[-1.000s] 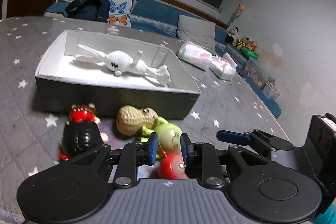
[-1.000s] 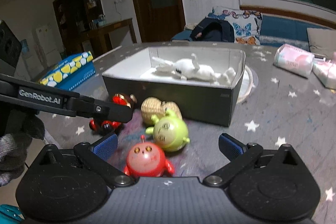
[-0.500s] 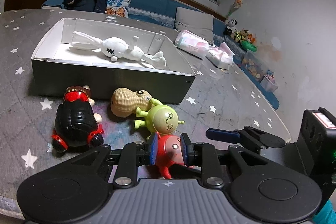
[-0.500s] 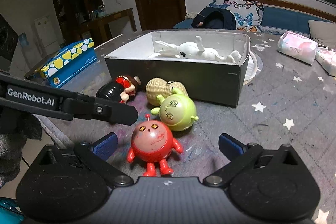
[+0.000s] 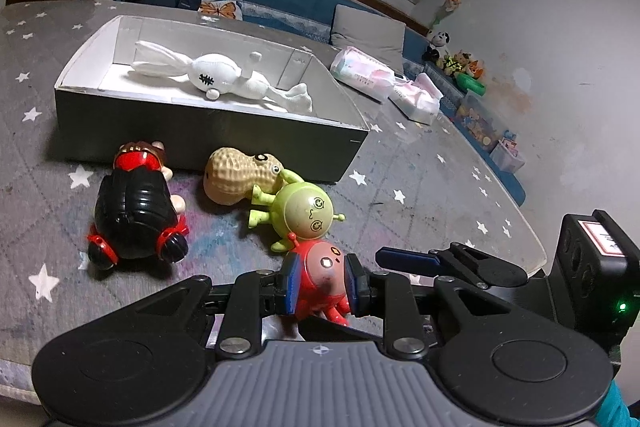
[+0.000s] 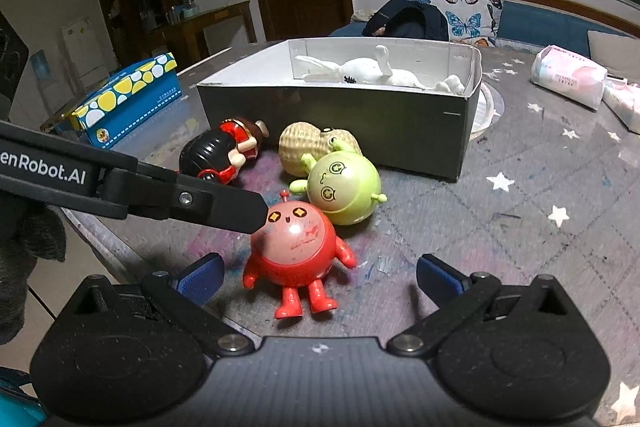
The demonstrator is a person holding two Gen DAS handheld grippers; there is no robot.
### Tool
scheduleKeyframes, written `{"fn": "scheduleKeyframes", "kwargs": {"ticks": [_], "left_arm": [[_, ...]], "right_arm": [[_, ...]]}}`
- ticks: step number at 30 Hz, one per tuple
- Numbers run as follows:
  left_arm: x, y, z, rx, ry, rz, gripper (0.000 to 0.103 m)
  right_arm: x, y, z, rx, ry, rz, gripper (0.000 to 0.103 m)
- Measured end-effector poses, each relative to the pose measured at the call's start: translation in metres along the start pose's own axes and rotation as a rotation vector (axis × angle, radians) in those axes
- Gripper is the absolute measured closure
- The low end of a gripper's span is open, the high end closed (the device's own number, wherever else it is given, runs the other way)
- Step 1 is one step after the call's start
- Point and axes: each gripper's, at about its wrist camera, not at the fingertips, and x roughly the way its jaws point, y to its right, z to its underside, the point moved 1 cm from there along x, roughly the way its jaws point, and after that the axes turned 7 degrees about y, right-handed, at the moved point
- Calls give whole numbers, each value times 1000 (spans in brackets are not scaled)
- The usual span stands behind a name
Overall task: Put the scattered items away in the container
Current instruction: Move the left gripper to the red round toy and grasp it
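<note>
My left gripper [image 5: 320, 285] is shut on a round red toy [image 5: 322, 281] and holds it off the table; the toy [image 6: 296, 247] hangs in front of my right gripper [image 6: 320, 275], which is open and empty. On the grey star cloth lie a green round toy [image 5: 304, 213], a peanut toy [image 5: 236, 181] and a black and red figure [image 5: 134, 211], all just in front of the grey box [image 5: 200, 135]. A white plush rabbit [image 5: 216, 77] lies inside the box. The same toys and box [image 6: 360, 123] show in the right wrist view.
Tissue packs [image 5: 364, 73] lie on the table beyond the box. A blue and yellow carton [image 6: 128, 99] sits at the table's left edge. A white plate [image 6: 486, 107] peeks from behind the box. A sofa with cushions and a bag stands behind the table.
My left gripper has lifted the red toy up off the table and pulled back from the other toys. The right gripper has stayed open and drawn back slightly.
</note>
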Motion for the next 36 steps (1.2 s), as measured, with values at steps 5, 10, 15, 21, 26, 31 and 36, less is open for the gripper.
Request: {"fn": "scheduleKeyframes", "kwargs": {"ticks": [5, 10, 15, 21, 26, 31, 36], "left_arm": [[0, 0, 1, -5, -4, 5, 77], [1, 0, 1, -12, -11, 13, 77], [6, -3, 1, -27, -24, 12, 77], [10, -7, 3, -44, -39, 6, 77], [11, -7, 3, -49, -43, 4, 77], [12, -8, 3, -52, -43, 6, 76], [13, -8, 3, -55, -46, 8, 76]], "right_arm": [[5, 0, 2, 1, -20, 13, 0], [9, 0, 6, 3, -31, 21, 0], [11, -1, 7, 6, -26, 25, 0], [14, -3, 8, 1, -15, 49, 0], [16, -5, 8, -12, -23, 63, 0], [19, -11, 9, -59, -42, 85, 0], [21, -13, 9, -66, -46, 96, 0]]}}
